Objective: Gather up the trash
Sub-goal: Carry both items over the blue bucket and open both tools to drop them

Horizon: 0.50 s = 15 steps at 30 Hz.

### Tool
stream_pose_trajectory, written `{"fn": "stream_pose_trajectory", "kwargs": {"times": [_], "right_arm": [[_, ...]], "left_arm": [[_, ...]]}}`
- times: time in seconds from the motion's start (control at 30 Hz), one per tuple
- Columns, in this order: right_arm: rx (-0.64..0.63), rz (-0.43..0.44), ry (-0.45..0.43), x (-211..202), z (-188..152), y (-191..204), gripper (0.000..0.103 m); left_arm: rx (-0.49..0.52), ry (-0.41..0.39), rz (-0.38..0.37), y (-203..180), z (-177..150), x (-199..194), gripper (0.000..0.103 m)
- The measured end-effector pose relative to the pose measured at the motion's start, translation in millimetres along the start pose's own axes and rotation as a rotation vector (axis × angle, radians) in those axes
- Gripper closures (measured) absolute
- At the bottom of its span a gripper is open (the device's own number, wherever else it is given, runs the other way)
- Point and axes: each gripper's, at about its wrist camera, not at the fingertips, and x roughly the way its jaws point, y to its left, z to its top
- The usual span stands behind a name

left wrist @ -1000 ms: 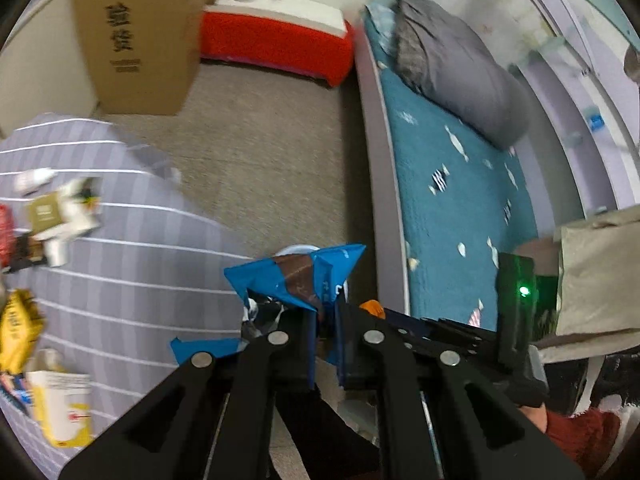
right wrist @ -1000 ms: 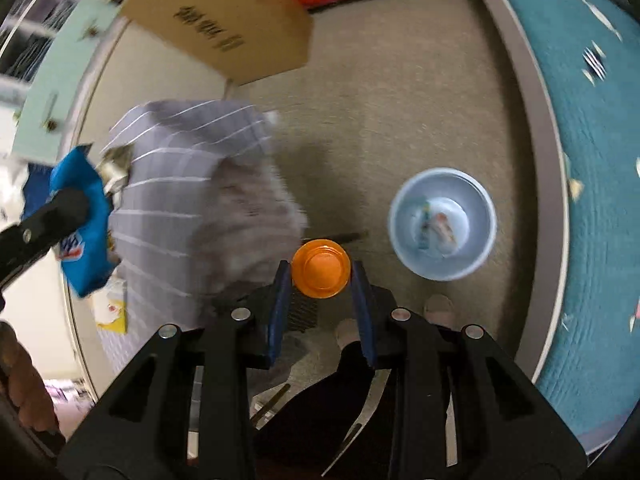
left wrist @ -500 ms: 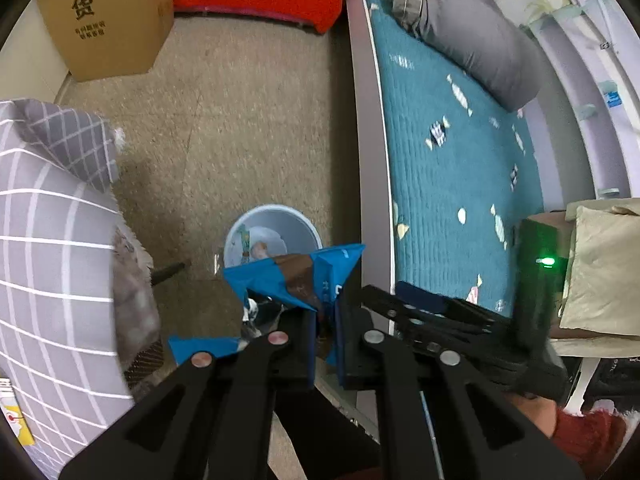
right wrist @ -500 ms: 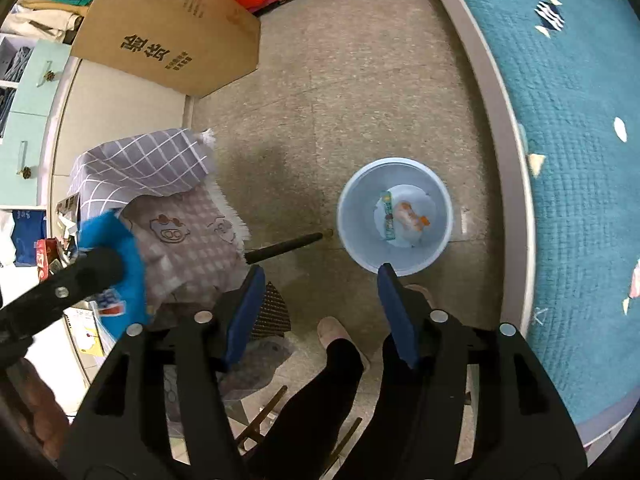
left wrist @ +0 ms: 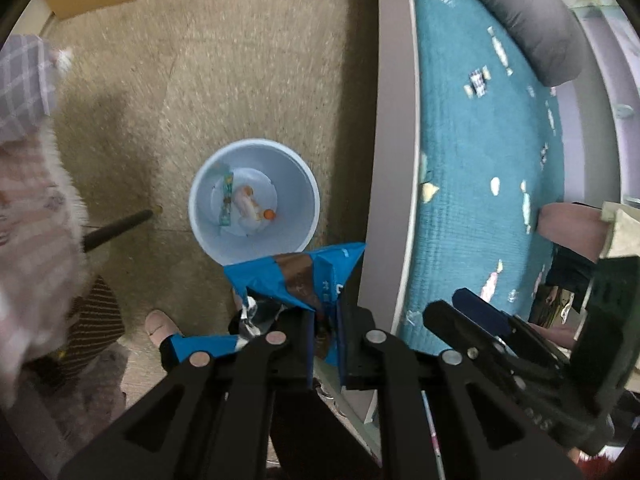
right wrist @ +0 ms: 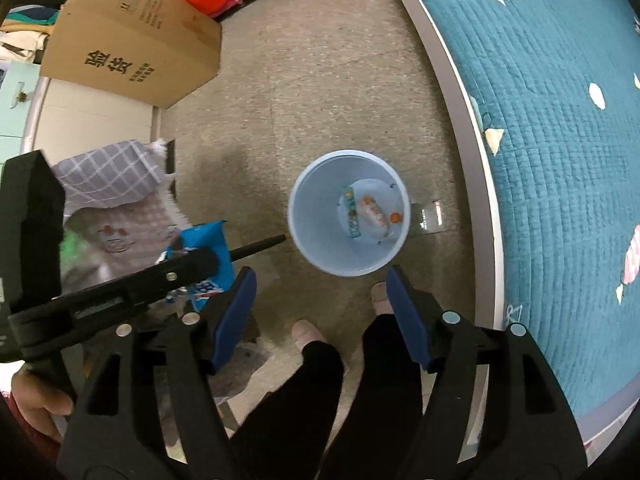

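**Wrapper held above the bin, empty gripper opening**

Reference landmark: the pale blue bin [left wrist: 254, 200] on the floor beside the bed [left wrist: 480, 160].

Left gripper [left wrist: 325, 320]: jaws together, clamped on a crumpled blue wrapper [left wrist: 300, 276]. The wrapper hangs above the near rim of the bin, probably so that release drops it inside.

Right gripper [right wrist: 320, 316]: jaws opening, nothing between them. It points down at the near rim of the bin. An orange cap [right wrist: 395, 217] lies on the bin floor next to a green strip packet [right wrist: 351, 212] and a white-and-orange packet [right wrist: 374, 212].

Writing: the cardboard box [right wrist: 132, 44], well beyond the bin, carries two large printed characters, seen inverted. White lettering on the wrapper is too small to read.
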Motion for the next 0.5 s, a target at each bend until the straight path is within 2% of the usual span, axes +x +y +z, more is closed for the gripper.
{"fn": "stream_pose_trajectory", "kwargs": {"times": [0.23, 0.37, 0.43, 0.5], "right_arm": [[0.056, -0.025, -0.024, 70.5, 10.1, -46.2, 0.036], [0.09, -0.031, -0.046, 99.3, 13.0, -67.5, 0.036], [0.097, -0.028, -0.063, 107.3, 13.1, -73.3, 0.036], [0.108, -0.026, -0.07, 112.8, 11.4, -78.4, 0.036]], "left_arm": [[0.004, 0.044, 0.02, 11.6, 31.4, 98.7, 0.089], [0.007, 0.048, 0.029, 19.8, 45.5, 132.2, 0.084], [0.008, 0.051, 0.018, 23.8, 52.4, 148.4, 0.075], [0.016, 0.065, 0.053, 27.2, 57.6, 163.3, 0.063]]}}
